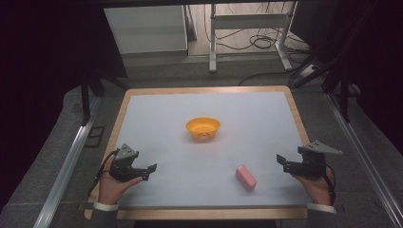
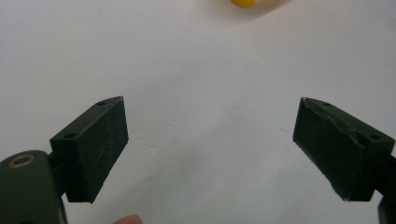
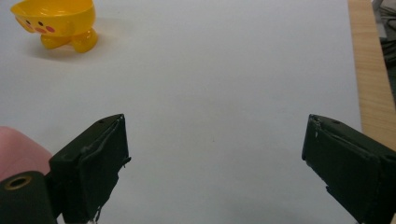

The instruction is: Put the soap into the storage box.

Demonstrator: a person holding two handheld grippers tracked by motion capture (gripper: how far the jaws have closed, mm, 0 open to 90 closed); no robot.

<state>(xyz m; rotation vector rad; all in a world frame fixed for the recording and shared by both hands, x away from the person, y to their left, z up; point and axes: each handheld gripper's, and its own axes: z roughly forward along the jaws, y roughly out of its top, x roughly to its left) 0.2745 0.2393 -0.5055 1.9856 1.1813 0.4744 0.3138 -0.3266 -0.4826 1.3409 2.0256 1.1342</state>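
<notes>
Near you, your left gripper (image 1: 151, 169) and right gripper (image 1: 281, 161) hover at the bench's (image 1: 266, 114) front corners, jaws spread wide and empty, ready to reach. Between them, closer to your right, a pink soap-like bar (image 1: 245, 177) lies flat. Farther off, mid-bench, a yellow duck-faced bowl (image 1: 203, 128) stands upright, apparently empty.

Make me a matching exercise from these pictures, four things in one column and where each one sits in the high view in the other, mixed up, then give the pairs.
Things:
1. yellow bowl
2. pink block
3. left tongs
4. right tongs

Places:
A. near the table's right edge, open
B. middle of the table
C. near the front edge, right of centre
D. near the table's left front, open

Pairs: 1-B, 2-C, 3-D, 4-A
</notes>
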